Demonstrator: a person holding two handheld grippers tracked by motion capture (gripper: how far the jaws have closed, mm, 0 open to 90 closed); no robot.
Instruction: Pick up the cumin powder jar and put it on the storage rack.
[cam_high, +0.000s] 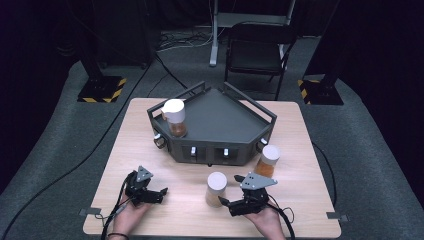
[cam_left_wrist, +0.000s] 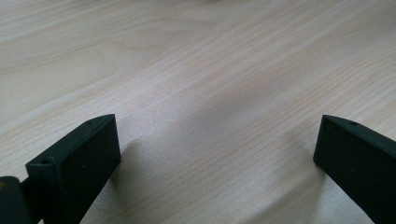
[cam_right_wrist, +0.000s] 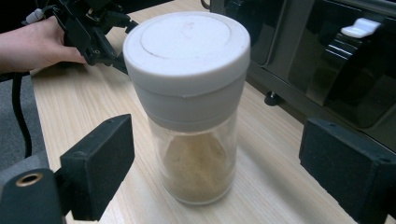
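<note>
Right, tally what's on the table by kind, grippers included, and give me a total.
Spice jars with white lids: 3, one on the tray, one by the right gripper, one near the tray's right corner
Dark tray: 1
Grippers: 2, left gripper, right gripper
Total: 6

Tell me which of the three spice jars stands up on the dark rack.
The jar of reddish-brown spice at the rack's left corner; the other two stand on the table.

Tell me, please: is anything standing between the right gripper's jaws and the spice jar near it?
Nothing visible does. In the right gripper view, the spice jar with the white lid stands upright on the table between the open jaws of the right gripper, with a gap at each side and no pad touching it.
</note>
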